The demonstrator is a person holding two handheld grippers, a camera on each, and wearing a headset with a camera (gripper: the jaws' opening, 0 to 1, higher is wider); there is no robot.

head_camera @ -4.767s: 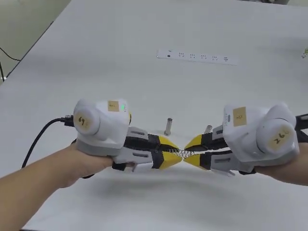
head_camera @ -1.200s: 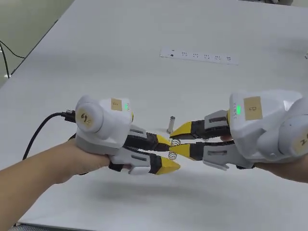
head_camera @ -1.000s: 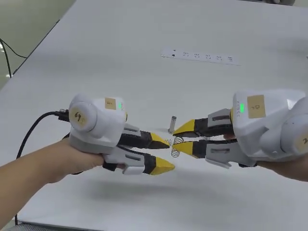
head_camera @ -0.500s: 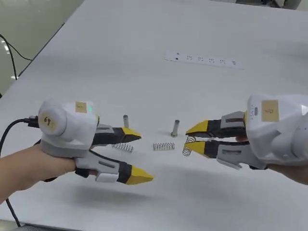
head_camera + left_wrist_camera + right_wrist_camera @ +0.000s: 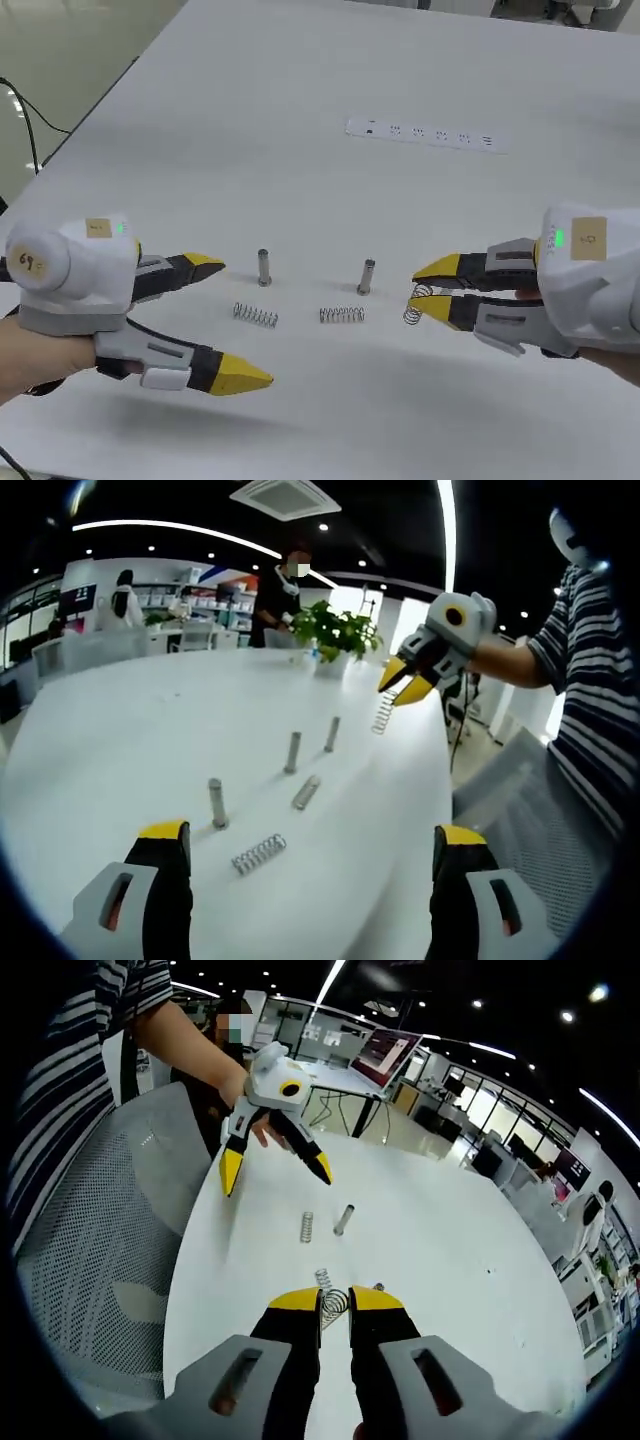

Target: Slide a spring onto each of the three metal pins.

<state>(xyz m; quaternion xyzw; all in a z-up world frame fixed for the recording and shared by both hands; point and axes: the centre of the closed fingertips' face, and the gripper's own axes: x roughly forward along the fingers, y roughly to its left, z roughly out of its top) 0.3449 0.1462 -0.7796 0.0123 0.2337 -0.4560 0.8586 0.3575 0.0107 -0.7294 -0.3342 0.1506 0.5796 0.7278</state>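
Left side: the left gripper (image 5: 238,320) sits low at the near-left of the table (image 5: 300,120), jaws spread wide with nothing between them (one tip points toward the left pin (image 5: 264,267), the other lies closer to the near edge).
Right side: the right gripper (image 5: 421,288) has its jaws nearly together, pinched on the held spring (image 5: 413,308), which hangs from the tips just right of the middle pin (image 5: 367,277).
Pins: all upright and bare; in the left gripper view they form a row running away from the jaws, with the third pin (image 5: 332,734) farthest.
Loose springs: the first loose spring (image 5: 255,315) lies flat just in front of the left pin, the second loose spring (image 5: 342,315) just in front of the middle pin; neither touches a pin.
Edges: the table's left edge runs diagonally up the head view, well apart from the pins; the near edge passes close beneath the left gripper.
Open room: a wide stretch of white top separates the pin row from the power strip (image 5: 427,135); the two grippers are well apart, with both loose springs between them.
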